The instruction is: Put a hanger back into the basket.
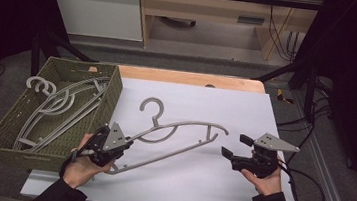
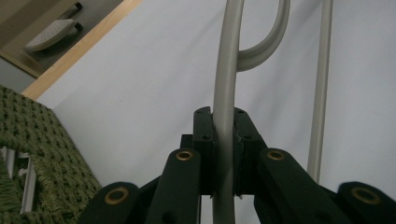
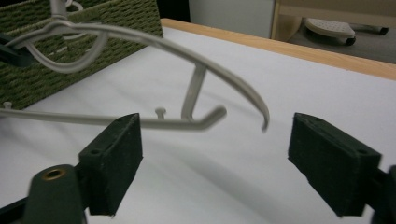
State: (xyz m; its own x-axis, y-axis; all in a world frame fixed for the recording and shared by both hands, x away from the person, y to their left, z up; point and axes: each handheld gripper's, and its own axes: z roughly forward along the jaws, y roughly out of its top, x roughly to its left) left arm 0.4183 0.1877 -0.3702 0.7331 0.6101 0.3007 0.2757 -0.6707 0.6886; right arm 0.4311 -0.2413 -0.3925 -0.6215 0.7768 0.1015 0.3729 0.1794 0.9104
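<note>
A grey plastic hanger (image 1: 178,133) stretches across the white table cover, its hook (image 1: 151,107) pointing away from me. My left gripper (image 1: 123,142) is shut on the hanger's left arm; in the left gripper view the grey bar (image 2: 224,116) runs between the closed jaws. My right gripper (image 1: 236,146) stands open just right of the hanger's right end, touching nothing. In the right gripper view the hanger's tip (image 3: 261,119) hangs a little above the table, ahead of the wide-apart jaws.
A green woven basket (image 1: 109,95) at the left holds several more grey hangers (image 1: 58,105). The white cover (image 1: 246,107) ends at a wooden table edge (image 1: 189,78) at the back. A cable (image 1: 308,187) trails from my right gripper.
</note>
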